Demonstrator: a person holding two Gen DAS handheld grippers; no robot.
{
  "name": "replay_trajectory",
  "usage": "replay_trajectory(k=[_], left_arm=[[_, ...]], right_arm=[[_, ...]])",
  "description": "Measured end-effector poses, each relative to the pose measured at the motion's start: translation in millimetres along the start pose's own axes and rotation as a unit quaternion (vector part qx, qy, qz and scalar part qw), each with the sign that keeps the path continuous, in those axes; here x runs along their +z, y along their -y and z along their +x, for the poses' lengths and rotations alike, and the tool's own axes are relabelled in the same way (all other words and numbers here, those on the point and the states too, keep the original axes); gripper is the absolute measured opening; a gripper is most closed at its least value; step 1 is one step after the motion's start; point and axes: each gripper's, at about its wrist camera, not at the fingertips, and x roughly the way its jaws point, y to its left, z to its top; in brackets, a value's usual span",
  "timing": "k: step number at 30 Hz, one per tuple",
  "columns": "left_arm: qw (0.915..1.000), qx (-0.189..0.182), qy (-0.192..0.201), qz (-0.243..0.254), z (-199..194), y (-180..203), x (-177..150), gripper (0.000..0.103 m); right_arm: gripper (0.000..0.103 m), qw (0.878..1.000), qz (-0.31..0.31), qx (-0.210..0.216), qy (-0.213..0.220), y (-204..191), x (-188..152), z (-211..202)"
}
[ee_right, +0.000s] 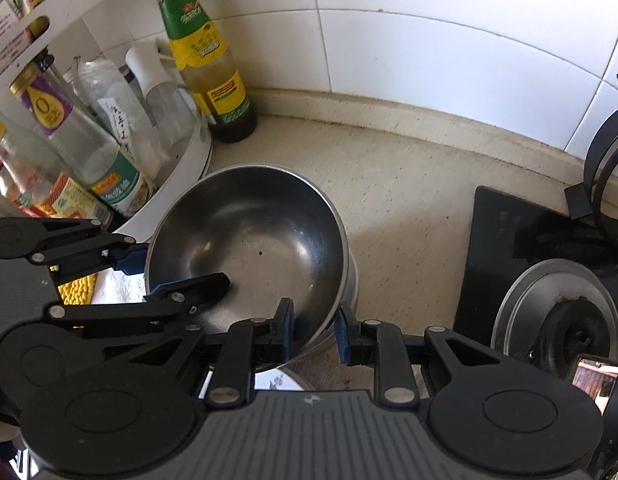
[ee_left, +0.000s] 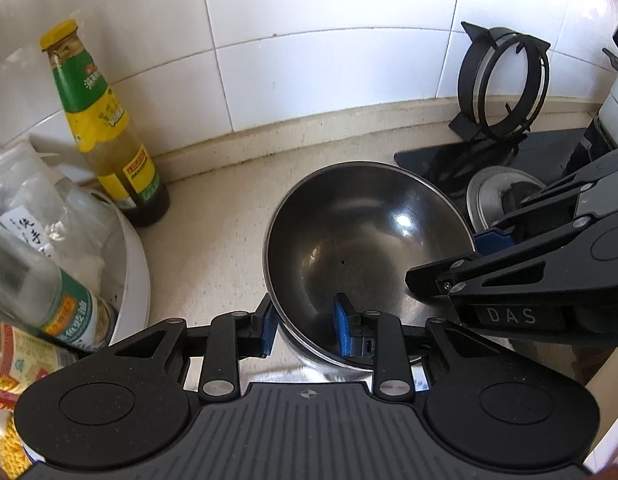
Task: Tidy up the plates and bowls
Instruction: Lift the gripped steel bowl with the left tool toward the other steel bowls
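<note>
Left wrist view: table [ee_left: 213,216] is carrying a bottle [ee_left: 105,128] near the wall. Steel bowl [ee_left: 365,256] is sitting tilted between both grippers. Left gripper [ee_left: 305,330] fingers are straddling its near rim, not fully closed; right gripper [ee_right: 315,332] fingers likewise straddling the rim.

Steel bowl [ee_left: 365,248] sits tilted over the beige counter [ee_left: 213,216]. Left gripper [ee_left: 305,330] straddles its near rim, one blue pad outside, one inside. Right gripper [ee_left: 465,256] straddles the right rim likewise. Sauce bottle [ee_left: 105,128] stands upright by the counter's back edge, beside a white tray [ee_left: 135,264]. Black pan support [ee_left: 503,84] leans against the tiled wall
</note>
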Motion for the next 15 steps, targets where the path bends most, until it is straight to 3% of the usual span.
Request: replay_trajectory(k=[15], left_arm=[[1.0000,-0.001,-0.004,0.001,-5,5,-17,0.039]], right_arm=[[0.040,1.000,-0.007,0.003,-0.010,-5,-11,-2]])
